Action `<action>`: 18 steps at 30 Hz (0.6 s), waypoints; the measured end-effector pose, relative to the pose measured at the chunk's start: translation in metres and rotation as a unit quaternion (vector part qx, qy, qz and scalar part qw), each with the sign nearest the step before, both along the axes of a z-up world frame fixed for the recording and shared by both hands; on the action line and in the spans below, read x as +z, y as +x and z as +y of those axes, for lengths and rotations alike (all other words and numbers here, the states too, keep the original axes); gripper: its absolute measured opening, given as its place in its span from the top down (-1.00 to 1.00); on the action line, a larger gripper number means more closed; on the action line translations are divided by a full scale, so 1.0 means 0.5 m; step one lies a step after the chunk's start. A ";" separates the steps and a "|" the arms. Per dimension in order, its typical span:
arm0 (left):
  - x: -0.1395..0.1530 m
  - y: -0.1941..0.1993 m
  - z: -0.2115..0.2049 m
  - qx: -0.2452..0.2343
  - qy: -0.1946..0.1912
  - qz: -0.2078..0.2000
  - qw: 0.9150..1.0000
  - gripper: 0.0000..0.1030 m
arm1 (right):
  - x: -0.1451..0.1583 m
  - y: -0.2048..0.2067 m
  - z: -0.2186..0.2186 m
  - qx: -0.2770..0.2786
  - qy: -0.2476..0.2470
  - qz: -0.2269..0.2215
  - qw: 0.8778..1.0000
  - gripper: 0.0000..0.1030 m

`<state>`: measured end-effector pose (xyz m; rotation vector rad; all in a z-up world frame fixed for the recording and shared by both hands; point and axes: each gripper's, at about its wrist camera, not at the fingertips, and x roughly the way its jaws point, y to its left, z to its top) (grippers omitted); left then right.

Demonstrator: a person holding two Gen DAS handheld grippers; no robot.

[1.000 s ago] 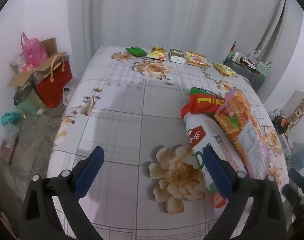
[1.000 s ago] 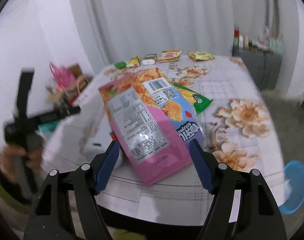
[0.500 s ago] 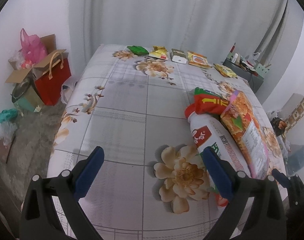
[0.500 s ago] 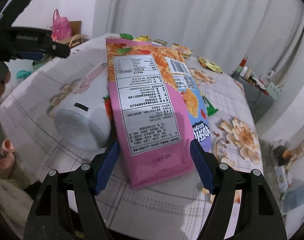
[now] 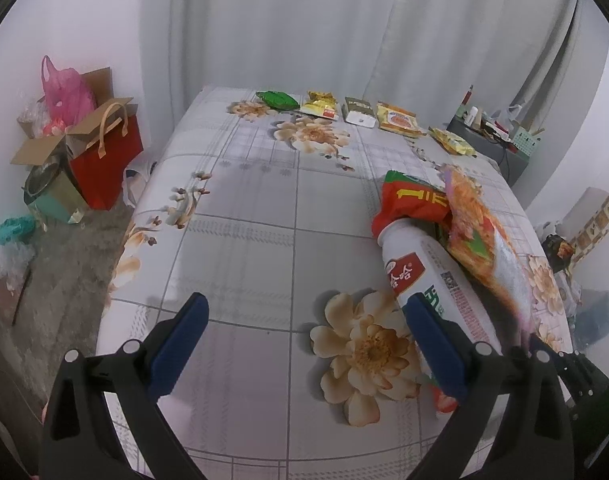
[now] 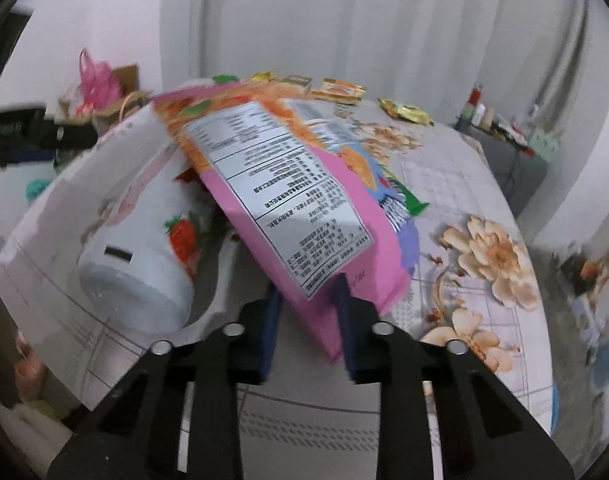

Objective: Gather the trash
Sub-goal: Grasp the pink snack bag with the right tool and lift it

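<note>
A pink and orange snack bag (image 6: 288, 216) leans on a white bottle with a strawberry label (image 6: 136, 248) that lies on the flowered table (image 6: 484, 184). The jaws of my right gripper (image 6: 308, 312) are closing, and the bag's lower corner is pinched between the blue pads. A purple bag (image 6: 406, 236) and a green wrapper (image 6: 415, 204) lie under it. In the left wrist view the same bag (image 5: 480, 240), the bottle (image 5: 436, 280) and a red wrapper (image 5: 416, 204) are at the right. My left gripper (image 5: 304, 348) hovers open over the table, with nothing between its fingers.
Several small wrappers lie in a row along the table's far edge, among them a green one (image 5: 276, 99) and an orange one (image 5: 396, 120). A red gift bag (image 5: 104, 160) and a cardboard box (image 5: 44, 144) stand on the floor at left. A cluttered side table (image 5: 496, 136) is at back right.
My right gripper sank toward the pink bag and its jaws came together on the bag's lower corner. The bag now tilts more steeply. The left gripper stayed put.
</note>
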<state>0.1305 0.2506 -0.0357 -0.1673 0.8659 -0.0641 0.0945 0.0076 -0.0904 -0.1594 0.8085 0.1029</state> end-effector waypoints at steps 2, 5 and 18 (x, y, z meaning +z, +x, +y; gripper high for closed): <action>0.002 -0.002 -0.002 -0.002 -0.001 -0.001 1.000 -0.88 | 0.017 0.000 -0.025 -0.012 0.032 -0.002 0.999 0.72; 0.005 -0.003 -0.007 -0.006 -0.001 -0.002 1.000 -0.88 | 0.043 0.000 -0.071 -0.032 0.093 -0.002 0.995 0.81; 0.030 -0.009 -0.043 -0.045 -0.018 -0.027 0.998 -0.88 | 0.070 -0.014 -0.243 -0.097 0.331 0.029 0.938 0.98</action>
